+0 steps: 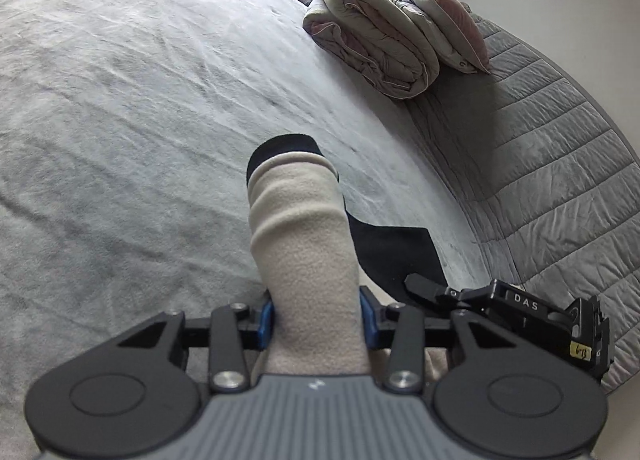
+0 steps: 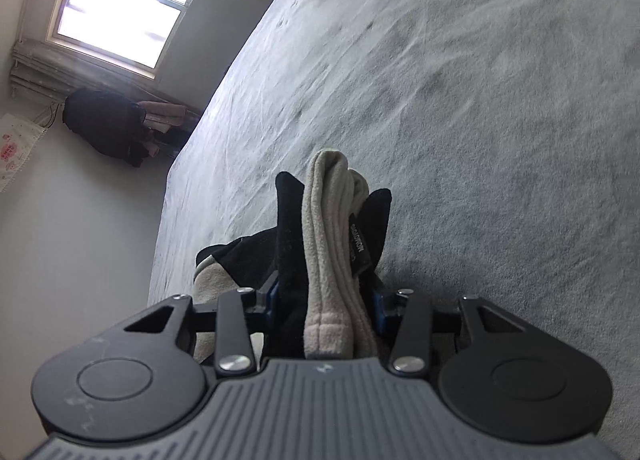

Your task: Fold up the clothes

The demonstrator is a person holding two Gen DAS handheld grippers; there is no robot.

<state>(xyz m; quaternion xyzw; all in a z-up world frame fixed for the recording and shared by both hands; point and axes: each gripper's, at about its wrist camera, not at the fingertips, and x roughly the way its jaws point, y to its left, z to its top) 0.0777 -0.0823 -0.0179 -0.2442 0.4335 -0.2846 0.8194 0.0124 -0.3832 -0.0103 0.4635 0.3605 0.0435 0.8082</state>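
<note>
Left wrist: rolled quilt (image 1: 372, 36) beyond garment (image 1: 308, 244)

the garment (image 1: 304, 244) is a soft, napped fleece, beige with black trim, matt and faintly pilled; in the right wrist view it (image 2: 328, 260) shows a stitched seam and a small woven black label (image 2: 359, 248). the bedsheet (image 1: 120, 100) is a pale grey cloth, matt, finely textured and creased. the folded duvet (image 1: 372, 32) and pillow (image 1: 440, 16) are smooth quilted fabric with a slight sheen. the bed's side panel (image 1: 560, 180) is grey quilted cloth, stitched in bands. the left gripper (image 1: 318, 324) and right gripper (image 2: 326, 304) are matt black plastic with ribbed grey housing, bright metal screw heads and glossy blue pads (image 1: 265, 324).
</note>
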